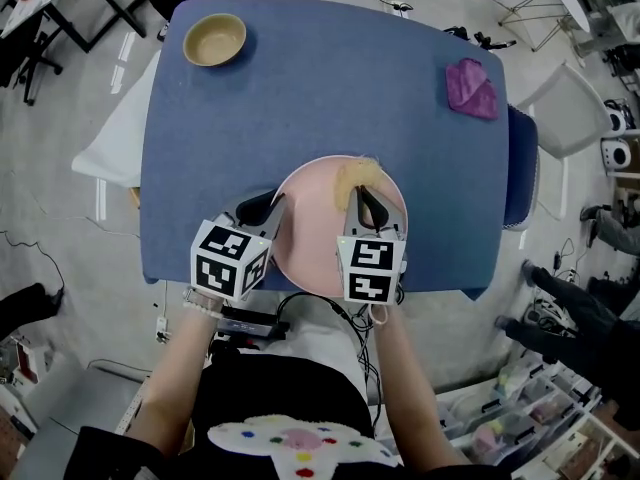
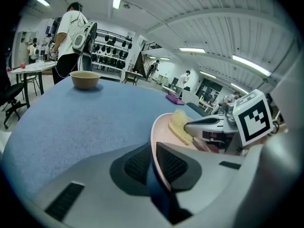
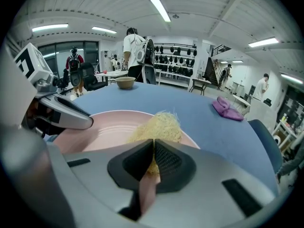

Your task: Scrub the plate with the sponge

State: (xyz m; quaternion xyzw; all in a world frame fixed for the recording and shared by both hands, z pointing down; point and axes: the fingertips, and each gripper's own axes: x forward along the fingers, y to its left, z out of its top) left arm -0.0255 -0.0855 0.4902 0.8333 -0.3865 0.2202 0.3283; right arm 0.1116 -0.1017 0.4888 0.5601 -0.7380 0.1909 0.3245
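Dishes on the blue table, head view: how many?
2. A tan bowl at the far left corner; a pink plate at the near edge, its rim between the jaws of the left hand-held gripper. None look hidden.

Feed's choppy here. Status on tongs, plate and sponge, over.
Left tongs clamped on plate rim. Right tongs gripping sponge, on plate. Bowl, cloth well clear.

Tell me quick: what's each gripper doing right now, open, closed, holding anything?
Left gripper: closed on the rim of the pink plate.
Right gripper: closed on the yellow sponge, which rests on the plate.
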